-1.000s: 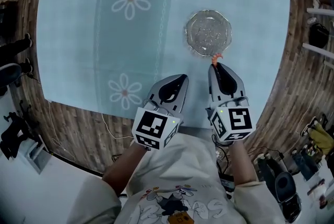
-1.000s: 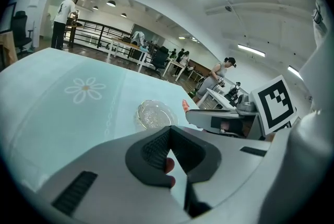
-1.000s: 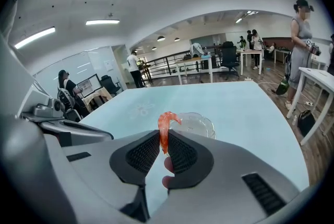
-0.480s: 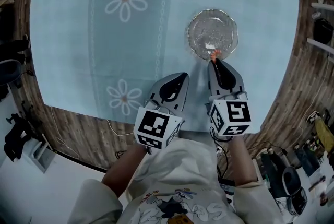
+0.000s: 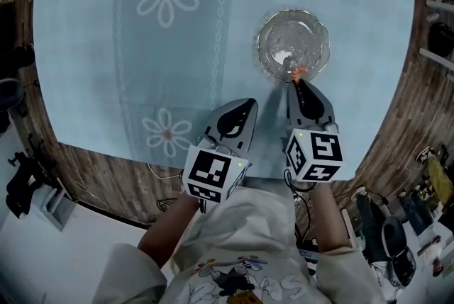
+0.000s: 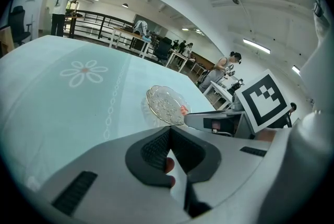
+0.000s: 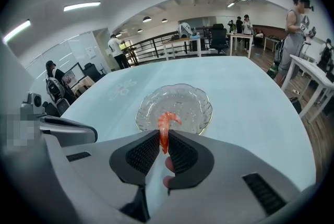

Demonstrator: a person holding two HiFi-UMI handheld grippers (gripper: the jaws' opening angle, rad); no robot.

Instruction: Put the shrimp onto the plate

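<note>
The fingers [image 7: 180, 154] of the right gripper [image 7: 163, 137] are clenched on the tail of a curled orange shrimp [image 7: 167, 122]. Its body pokes out over the 6 o'clock rim of the clear scalloped glass plate [image 7: 204, 108]. At the right gripper's 9 o'clock, the left gripper [image 6: 168, 134] is pressed together on nothing above the pale blue flowered surface [image 5: 92, 69].

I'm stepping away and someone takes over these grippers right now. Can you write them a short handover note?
Right gripper: shut on the small orange-pink shrimp, its curled end poking past the jaw tips, above the near rim of the clear scalloped glass plate.
Left gripper: shut, empty, over the pale blue tablecloth's near edge.
Done: shrimp picked up, brought to the plate.
Left: lower it, open the jaws, withdraw.
</note>
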